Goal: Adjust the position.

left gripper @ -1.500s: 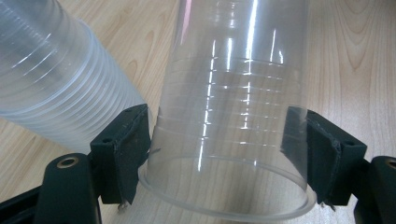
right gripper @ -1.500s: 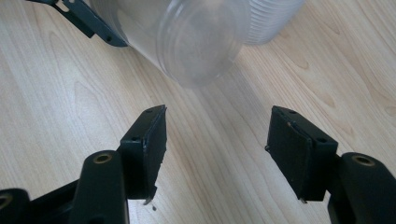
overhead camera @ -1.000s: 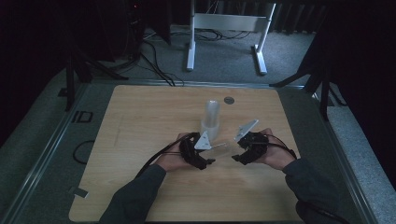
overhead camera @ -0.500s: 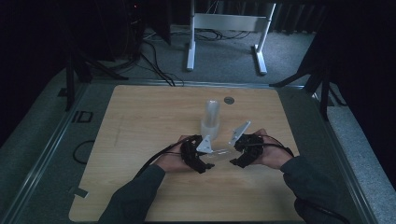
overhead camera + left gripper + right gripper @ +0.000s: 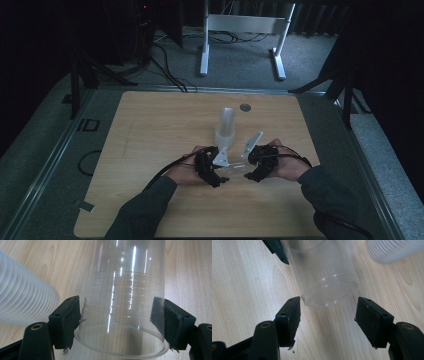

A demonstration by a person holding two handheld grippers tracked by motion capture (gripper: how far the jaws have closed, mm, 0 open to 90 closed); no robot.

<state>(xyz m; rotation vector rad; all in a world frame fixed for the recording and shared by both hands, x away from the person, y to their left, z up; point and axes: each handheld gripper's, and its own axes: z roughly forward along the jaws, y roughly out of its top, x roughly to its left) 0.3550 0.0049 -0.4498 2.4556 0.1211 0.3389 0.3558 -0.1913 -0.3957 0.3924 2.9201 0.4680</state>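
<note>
A clear plastic cup (image 5: 125, 290) lies on its side just above the wooden table (image 5: 150, 135). My left gripper (image 5: 116, 302) is shut on it near the rim, with a pad pressed on each side. In the high view the left gripper (image 5: 220, 174) and right gripper (image 5: 249, 171) face each other with the cup (image 5: 234, 172) between them. My right gripper (image 5: 329, 302) is at the cup's base end (image 5: 329, 287). Its jaws have just been opening and stand apart on either side of the base without pressing on it.
A tall stack of translucent cups (image 5: 227, 125) stands upright just behind the hands, close to the held cup (image 5: 22, 295) (image 5: 392, 250). A small dark disc (image 5: 244, 107) lies farther back. A metal stand (image 5: 240, 30) is on the floor beyond the table.
The right hand has edged slightly toward the table's near side. The left hand and the cup have kept still.
</note>
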